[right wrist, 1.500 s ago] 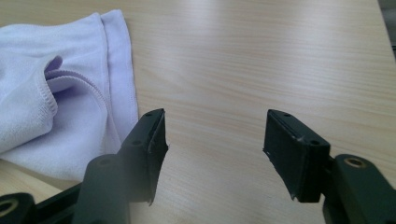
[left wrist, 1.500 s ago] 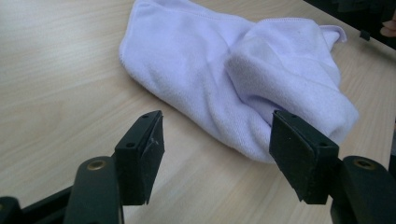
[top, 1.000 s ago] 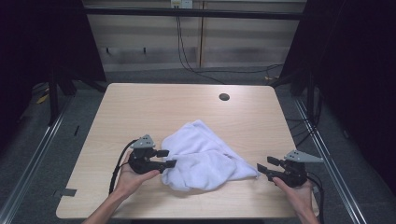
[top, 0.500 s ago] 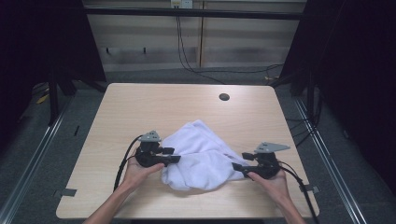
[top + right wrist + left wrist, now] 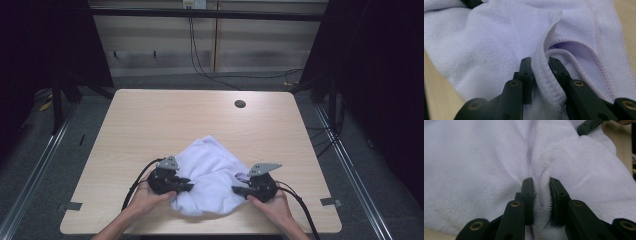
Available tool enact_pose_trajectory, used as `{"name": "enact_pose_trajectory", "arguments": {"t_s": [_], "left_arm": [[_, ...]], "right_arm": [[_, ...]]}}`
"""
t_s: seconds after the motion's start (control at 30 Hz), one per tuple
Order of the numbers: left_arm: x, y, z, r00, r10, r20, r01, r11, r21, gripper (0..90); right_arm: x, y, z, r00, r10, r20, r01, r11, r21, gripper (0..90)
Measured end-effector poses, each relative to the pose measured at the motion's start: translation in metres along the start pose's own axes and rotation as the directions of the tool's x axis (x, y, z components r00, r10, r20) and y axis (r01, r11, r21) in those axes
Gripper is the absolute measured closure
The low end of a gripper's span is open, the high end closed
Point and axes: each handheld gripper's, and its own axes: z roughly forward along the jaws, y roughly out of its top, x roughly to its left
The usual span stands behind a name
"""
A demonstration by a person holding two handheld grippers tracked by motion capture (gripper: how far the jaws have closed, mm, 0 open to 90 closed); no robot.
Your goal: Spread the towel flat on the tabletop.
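From the high view, the white towel point(image 5: 212, 177) lies crumpled on the near half of the wooden table point(image 5: 150, 125), well short of the round hole point(image 5: 240, 104) near the far edge. The left gripper point(image 5: 186, 185) bites into the towel's left side and the right gripper point(image 5: 236, 190) into its right side, so it looks like the person is getting a hold on two opposite edges to spread or fold it. No containers anywhere, just towel on table.

In the left gripper view, the jaws have just been closing, and a ridge of towel point(image 5: 541, 202) is pinched between them, terry pile squashed against the pads. The other gripper's tip pokes in at the towel's far corner.

In the right gripper view it's the same: the jaws have just been closing and now clamp a doubled, stitched hem of the towel point(image 5: 546, 82). Grabbing the hem probably gives a firmer hold than loose cloth.
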Motion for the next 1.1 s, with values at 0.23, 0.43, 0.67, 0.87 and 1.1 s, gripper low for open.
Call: {"name": "enact_pose_trajectory", "arguments": {"t_s": [0.23,0.43,0.67,0.87,1.1], "left_arm": [[-0.012,-0.006,-0.019,0.9995,0.013,0.028,-0.012,0.9987,-0.049,64.5],[0.008,0.018,-0.02,0.9993,-0.029,0.025,0.032,0.9873,-0.155,64.0],[0.024,0.035,0.022,0.9976,-0.068,0.012,0.069,0.9944,-0.081,59.9],[0.01,0.032,0.044,0.9998,0.011,-0.019,-0.011,0.9999,0.007,52.9],[0.005,0.034,0.037,0.9984,0.055,-0.01,-0.055,0.9981,-0.028,85.8]], "right_arm": [[0.019,-0.006,-0.022,0.9984,-0.017,-0.054,0.015,0.999,-0.035,49.7],[-0.011,-0.001,-0.054,0.999,0.042,-0.012,-0.044,0.987,-0.156,64.3],[-0.041,-0.004,-0.033,0.9952,0.094,0.026,-0.091,0.99,-0.105,69.6],[-0.037,-0.007,-0.029,0.9954,0.093,0.023,-0.09,0.992,-0.09,66.5],[-0.034,-0.008,-0.024,0.9974,0.071,0.01,-0.07,0.994,-0.078,64.9]]}}
